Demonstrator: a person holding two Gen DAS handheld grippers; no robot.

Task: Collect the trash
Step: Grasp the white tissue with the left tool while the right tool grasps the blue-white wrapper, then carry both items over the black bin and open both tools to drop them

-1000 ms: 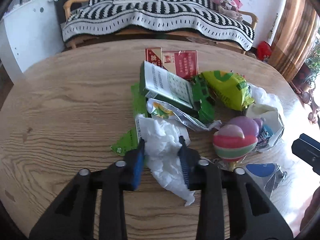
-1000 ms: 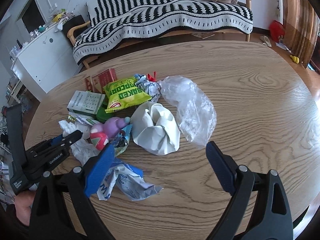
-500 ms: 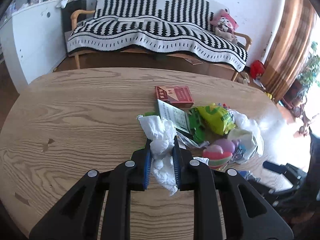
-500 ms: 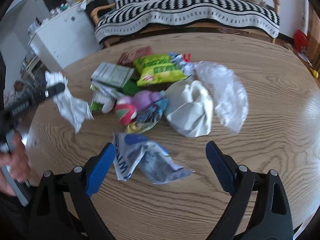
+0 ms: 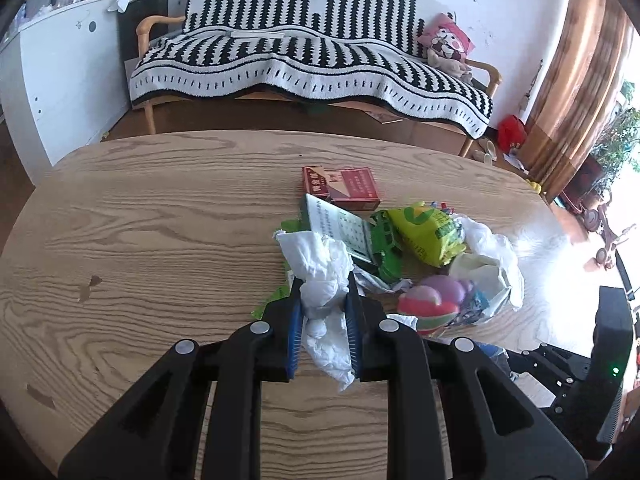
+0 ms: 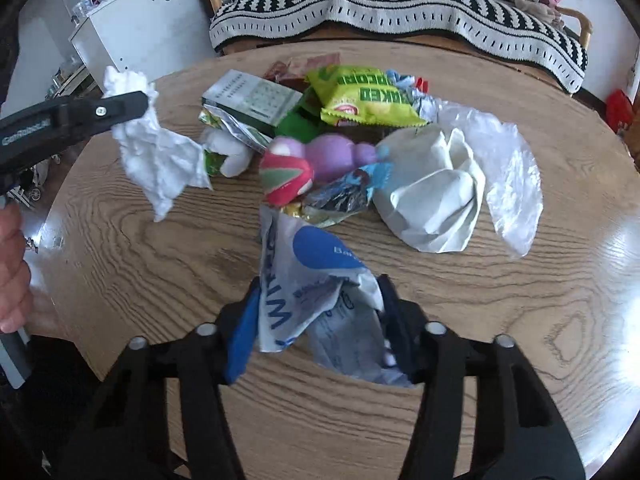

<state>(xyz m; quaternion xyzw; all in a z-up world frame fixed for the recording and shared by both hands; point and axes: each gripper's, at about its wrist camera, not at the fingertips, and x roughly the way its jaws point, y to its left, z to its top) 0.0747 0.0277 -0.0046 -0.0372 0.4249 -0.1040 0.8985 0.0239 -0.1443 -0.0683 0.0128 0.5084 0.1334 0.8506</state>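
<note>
- Crumpled white tissue (image 5: 322,276): clamped between the blue pads of the left gripper (image 5: 323,304), lifted clear of the wooden table (image 5: 160,240); loose tail hangs below.
- Blue-and-white wet-wipe packet (image 6: 316,280): lying on the table at the near edge of the pile, between the fingers of the right gripper (image 6: 320,312), whose jaws are closing; both pads look to touch it.
- Remaining pile, mid-table: yellow-green snack bag (image 6: 368,96), green-and-white box (image 6: 252,98), red carton (image 5: 348,186), pink-and-purple toy (image 6: 312,164), white paper bag (image 6: 432,192), clear plastic bag (image 6: 508,176).
- Beyond: striped sofa (image 5: 312,52).
</note>
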